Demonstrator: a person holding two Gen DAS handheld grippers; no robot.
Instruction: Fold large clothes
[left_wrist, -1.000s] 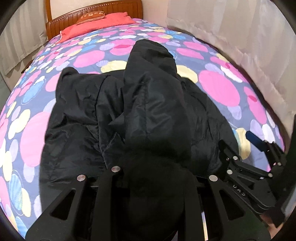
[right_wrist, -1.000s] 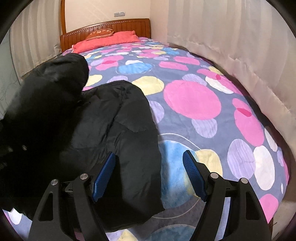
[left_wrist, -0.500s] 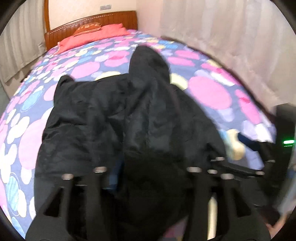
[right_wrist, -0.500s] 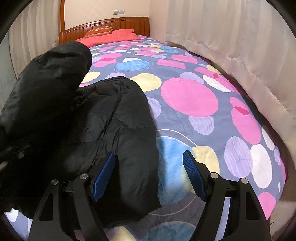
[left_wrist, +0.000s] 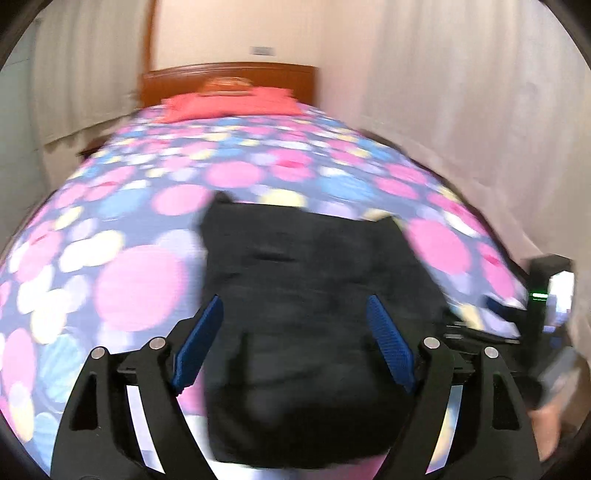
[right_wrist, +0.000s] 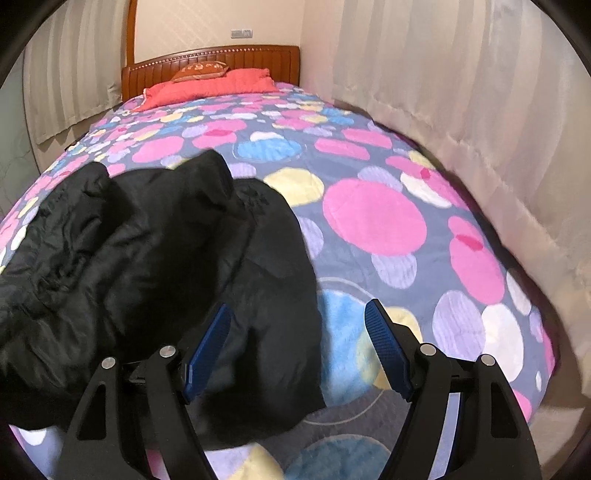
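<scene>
Jacket (left_wrist: 314, 314) is lying released; left gripper (left_wrist: 295, 343) has just been opening, nothing between; right gripper (right_wrist: 297, 347) is gaping empty. Advise regripping at the hem.

My left gripper (left_wrist: 295, 332) and right gripper (right_wrist: 297, 339) are showing matt black plastic arms, round bright metal pins and blue pads with a fine ribbed texture. The black jacket (right_wrist: 155, 266) is looking like thin, slightly shiny puffy cloth, creased all over. The bedspread (right_wrist: 373, 218) is reading as soft, fuzzy fleece, matt. The headboard (right_wrist: 210, 61) is gleaming as polished reddish wood with grooved slats. The curtains (right_wrist: 461, 92) are hanging as pale matt cloth.
</scene>
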